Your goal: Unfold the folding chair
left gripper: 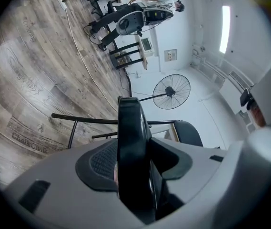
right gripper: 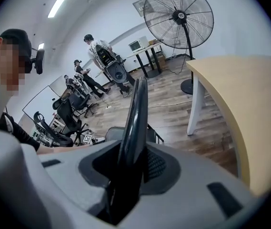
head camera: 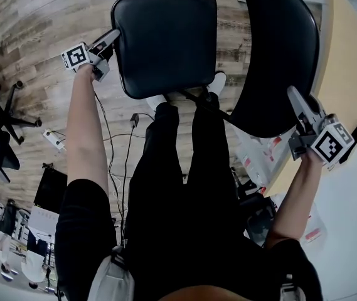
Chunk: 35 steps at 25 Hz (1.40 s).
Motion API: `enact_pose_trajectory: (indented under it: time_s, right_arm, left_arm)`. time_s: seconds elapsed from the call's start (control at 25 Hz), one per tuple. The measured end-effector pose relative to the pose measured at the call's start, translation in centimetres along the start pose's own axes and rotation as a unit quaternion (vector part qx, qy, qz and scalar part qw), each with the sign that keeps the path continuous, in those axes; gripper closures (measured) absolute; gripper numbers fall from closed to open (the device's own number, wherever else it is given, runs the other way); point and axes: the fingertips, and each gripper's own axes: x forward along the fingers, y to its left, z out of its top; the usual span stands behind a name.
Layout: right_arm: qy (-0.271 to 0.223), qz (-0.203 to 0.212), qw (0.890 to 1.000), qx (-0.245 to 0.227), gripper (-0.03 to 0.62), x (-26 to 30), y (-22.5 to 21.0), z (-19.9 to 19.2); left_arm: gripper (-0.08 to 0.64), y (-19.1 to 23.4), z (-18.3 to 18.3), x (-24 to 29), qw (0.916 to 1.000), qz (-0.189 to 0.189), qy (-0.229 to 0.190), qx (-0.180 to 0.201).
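Now | left gripper (head camera: 111, 41) fingers clamp seat (head camera: 165, 42) edge | right gripper (head camera: 296, 99) fingers clamp backrest (head camera: 282, 49) | likely prying both apart to unfold

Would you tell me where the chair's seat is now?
In the head view, the seat is upper centre; the left gripper holds its left edge, backrest to its right.

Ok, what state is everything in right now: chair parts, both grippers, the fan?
Seat: swung away from the backrest, not folded flat against it.
Left gripper: closed on the seat's edge.
Right gripper: closed on the backrest's edge.
Fan: standing upright; running or not, can't tell.
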Motion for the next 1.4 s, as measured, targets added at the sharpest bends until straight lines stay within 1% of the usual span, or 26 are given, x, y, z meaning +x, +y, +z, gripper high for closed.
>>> enact_pose_trajectory:
  time_s: [0.2,0.4,0.6,0.88,1.12,1.28,1.4]
  right_arm:
    - [-0.005,0.004,1.0,0.007,0.48,1.3,-0.9,-0.4]
    - [-0.008,0.012,1.0,0.008,0.48,1.7,-0.9,-1.1]
    - [-0.009,0.018,1.0,0.01,0.48,2.5,-0.9,-1.9]
    - [-0.013,0.025,1.0,0.013,0.48,2.8,-1.8,-2.5]
    - [-0.01,0.044,0.999,0.011,0.479,3.5,-0.9,-3.0]
    - [0.001,0.06,0.998,0.007,0.48,4.2,1.0,-3.2]
    - [0.004,0.054,0.998,0.008,0.48,4.3,1.3,-3.4]
  left_arm:
    - [0.348,2.9,0.4,-0.7,0.9999,0.013,-0.008,-0.002]
    - [0.348,4.2,0.5,-1.5,0.9997,0.003,-0.021,-0.006]
    - [0.348,6.2,0.4,-2.1,0.9993,0.003,-0.034,-0.013]
    - [0.345,7.7,0.8,-2.6,0.998,0.005,-0.06,-0.019]
    - [0.344,9.0,0.8,-3.1,0.9971,0.006,-0.072,-0.025]
    - [0.341,9.5,0.9,-3.7,0.9953,0.014,-0.09,-0.032]
    - [0.341,10.0,0.9,-4.1,0.995,0.018,-0.095,-0.028]
